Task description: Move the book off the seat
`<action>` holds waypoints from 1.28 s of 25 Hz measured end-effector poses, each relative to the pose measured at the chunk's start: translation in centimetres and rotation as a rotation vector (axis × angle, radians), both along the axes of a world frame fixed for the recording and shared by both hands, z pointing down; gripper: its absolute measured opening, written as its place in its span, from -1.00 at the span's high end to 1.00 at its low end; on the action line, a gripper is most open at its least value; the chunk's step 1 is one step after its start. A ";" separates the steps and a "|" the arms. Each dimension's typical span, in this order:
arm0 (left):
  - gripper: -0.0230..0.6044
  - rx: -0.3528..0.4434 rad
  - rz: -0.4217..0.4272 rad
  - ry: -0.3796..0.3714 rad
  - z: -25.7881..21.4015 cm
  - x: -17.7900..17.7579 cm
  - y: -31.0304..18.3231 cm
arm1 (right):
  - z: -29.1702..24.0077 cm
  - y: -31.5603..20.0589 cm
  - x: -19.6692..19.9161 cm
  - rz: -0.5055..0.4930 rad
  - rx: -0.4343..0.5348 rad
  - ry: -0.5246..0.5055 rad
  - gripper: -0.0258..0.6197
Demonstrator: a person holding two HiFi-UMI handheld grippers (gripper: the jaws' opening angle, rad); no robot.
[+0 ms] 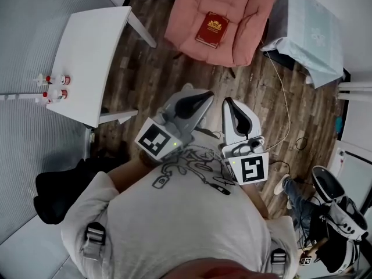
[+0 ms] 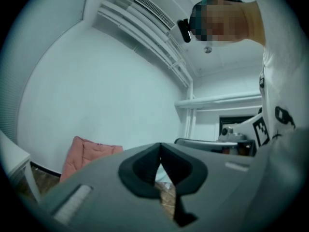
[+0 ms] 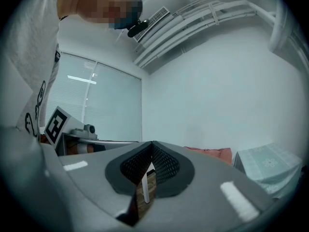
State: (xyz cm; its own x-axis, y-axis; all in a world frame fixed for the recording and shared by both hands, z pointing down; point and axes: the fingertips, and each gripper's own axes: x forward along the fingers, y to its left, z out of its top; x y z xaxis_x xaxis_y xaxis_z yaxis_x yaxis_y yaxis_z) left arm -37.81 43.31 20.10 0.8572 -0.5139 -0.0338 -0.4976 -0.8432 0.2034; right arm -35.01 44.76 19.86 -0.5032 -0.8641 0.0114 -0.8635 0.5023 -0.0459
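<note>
Grey left tool [image 1: 205, 95] and right tool [image 1: 228, 101], both closed, empty.

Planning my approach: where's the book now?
Head view, top centre: the book lies on the pink chair, between the white table at left and the covered table at right.

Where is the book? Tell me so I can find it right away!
Find the big pink cushioned chair on the wooden floor. The book lies flat on its seat. It is dark red with a gold design, and it is the only thing on the cushion.
</note>
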 end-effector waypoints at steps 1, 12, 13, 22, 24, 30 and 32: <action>0.92 0.000 -0.002 -0.003 0.0 0.0 -0.1 | 0.0 -0.1 0.0 -0.002 0.001 -0.002 0.90; 0.92 -0.003 -0.015 -0.011 0.9 -0.1 -3.4 | 1.0 -3.4 0.1 -0.016 0.006 -0.016 0.90; 0.92 -0.005 -0.016 -0.013 1.2 -0.1 -3.9 | 1.1 -3.9 0.1 -0.017 0.001 -0.020 0.90; 0.92 -0.008 0.007 0.000 1.5 1.7 -9.5 | 1.4 -9.5 1.7 0.004 -0.010 -0.011 0.90; 0.92 -0.021 0.008 0.007 1.4 1.9 -11.2 | 1.3 -11.1 1.8 0.004 -0.015 -0.009 0.90; 0.92 -0.041 0.019 0.003 1.6 1.7 -16.5 | 1.4 -16.3 1.6 0.013 -0.029 0.003 0.90; 0.92 -0.047 0.028 0.002 1.7 1.5 -18.7 | 1.5 -18.3 1.5 0.019 -0.038 0.010 0.90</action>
